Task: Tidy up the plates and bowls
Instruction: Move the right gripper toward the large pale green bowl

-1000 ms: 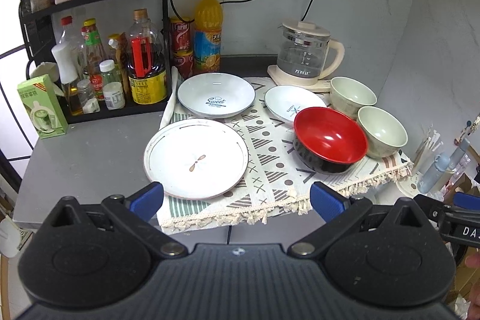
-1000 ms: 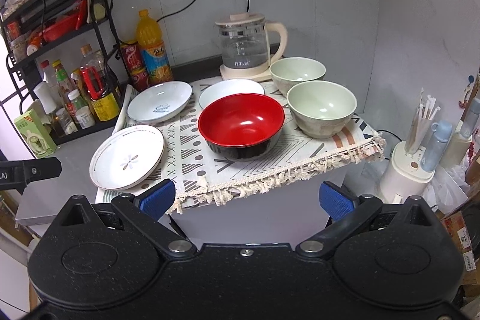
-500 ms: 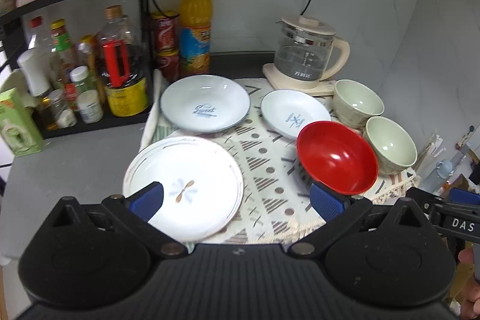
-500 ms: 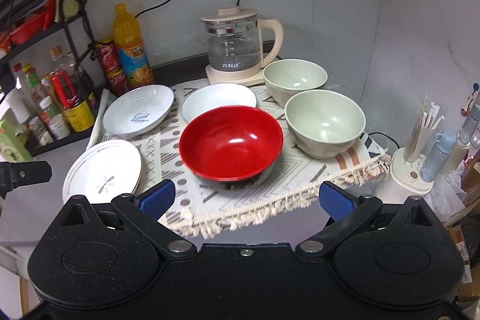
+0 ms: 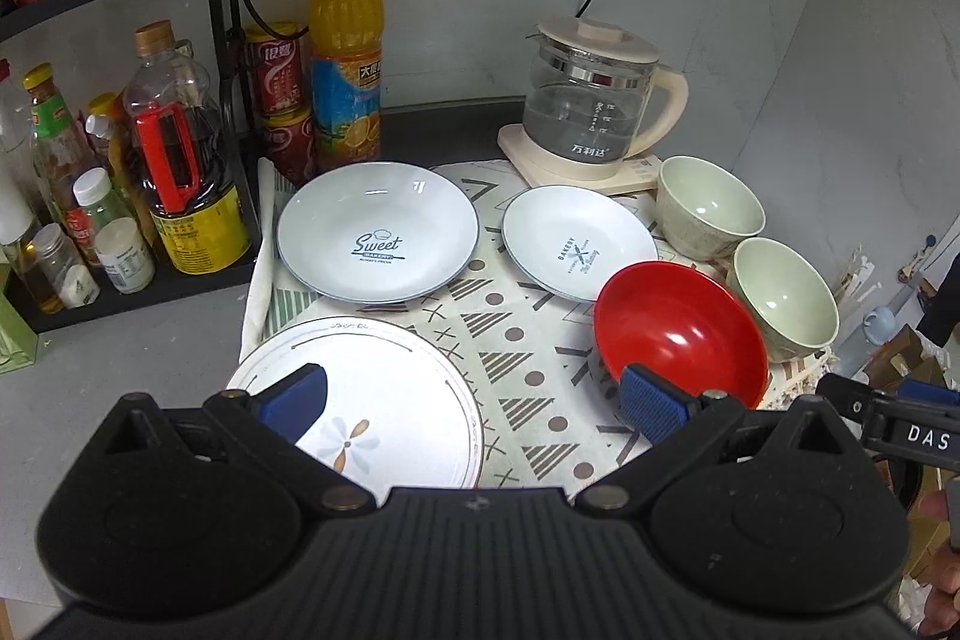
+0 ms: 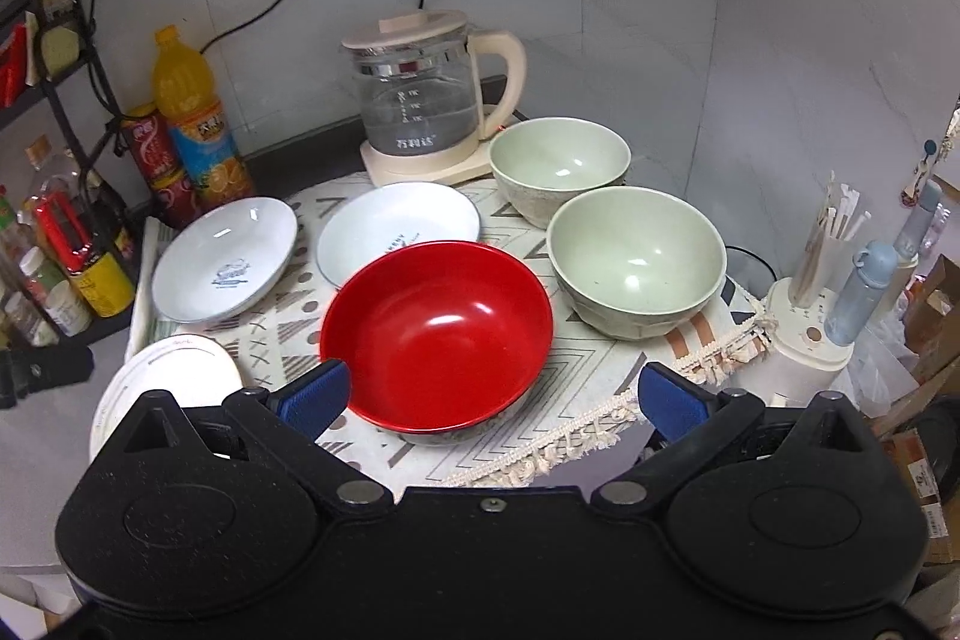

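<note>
patterned cloth [image 6: 600, 358], red bowl [image 6: 438, 328] between right claw [image 6: 489, 397]

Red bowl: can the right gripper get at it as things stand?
Probably yes. The right gripper is open right at the red bowl, with nothing between them; the nearest green bowl sits clear to one side.

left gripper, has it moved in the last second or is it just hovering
Yes. The left gripper, open, has come forward and down toward the patterned cloth; its pads now overlap the flower plate and the red bowl.
</note>
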The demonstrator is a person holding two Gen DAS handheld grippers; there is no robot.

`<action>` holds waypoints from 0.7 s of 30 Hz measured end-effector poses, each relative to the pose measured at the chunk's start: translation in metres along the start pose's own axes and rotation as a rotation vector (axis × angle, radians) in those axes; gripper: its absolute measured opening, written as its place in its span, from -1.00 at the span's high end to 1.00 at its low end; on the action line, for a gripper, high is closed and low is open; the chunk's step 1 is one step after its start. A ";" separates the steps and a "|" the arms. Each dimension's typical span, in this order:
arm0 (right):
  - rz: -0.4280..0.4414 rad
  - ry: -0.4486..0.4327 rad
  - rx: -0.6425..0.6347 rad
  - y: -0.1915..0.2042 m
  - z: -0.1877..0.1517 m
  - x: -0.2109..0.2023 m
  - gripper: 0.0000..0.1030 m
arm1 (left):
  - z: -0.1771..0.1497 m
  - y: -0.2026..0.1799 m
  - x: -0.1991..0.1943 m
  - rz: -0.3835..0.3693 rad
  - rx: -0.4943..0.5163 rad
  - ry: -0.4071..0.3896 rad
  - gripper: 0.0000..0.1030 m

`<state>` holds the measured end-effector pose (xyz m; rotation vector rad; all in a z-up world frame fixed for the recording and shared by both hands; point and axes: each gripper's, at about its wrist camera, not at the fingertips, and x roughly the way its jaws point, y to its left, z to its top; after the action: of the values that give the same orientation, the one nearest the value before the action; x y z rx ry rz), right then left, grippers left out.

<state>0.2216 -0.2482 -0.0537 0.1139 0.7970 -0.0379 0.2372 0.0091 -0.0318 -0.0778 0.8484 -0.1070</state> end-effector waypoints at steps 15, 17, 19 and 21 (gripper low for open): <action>-0.042 0.010 0.058 -0.032 0.019 0.035 -1.00 | 0.026 -0.038 0.044 -0.015 0.042 0.027 -0.98; -0.038 0.012 0.069 -0.040 0.023 0.041 -1.00 | 0.031 -0.048 0.053 -0.028 0.048 0.029 -0.98; -0.029 0.012 0.080 -0.048 0.026 0.048 -1.00 | 0.037 -0.057 0.062 -0.047 0.045 0.037 -0.97; -0.027 0.016 0.091 -0.059 0.030 0.054 -1.00 | 0.043 -0.068 0.071 -0.069 0.046 0.038 -0.97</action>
<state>0.2762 -0.3097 -0.0764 0.1895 0.8133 -0.0987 0.3122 -0.0665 -0.0487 -0.0616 0.8813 -0.1933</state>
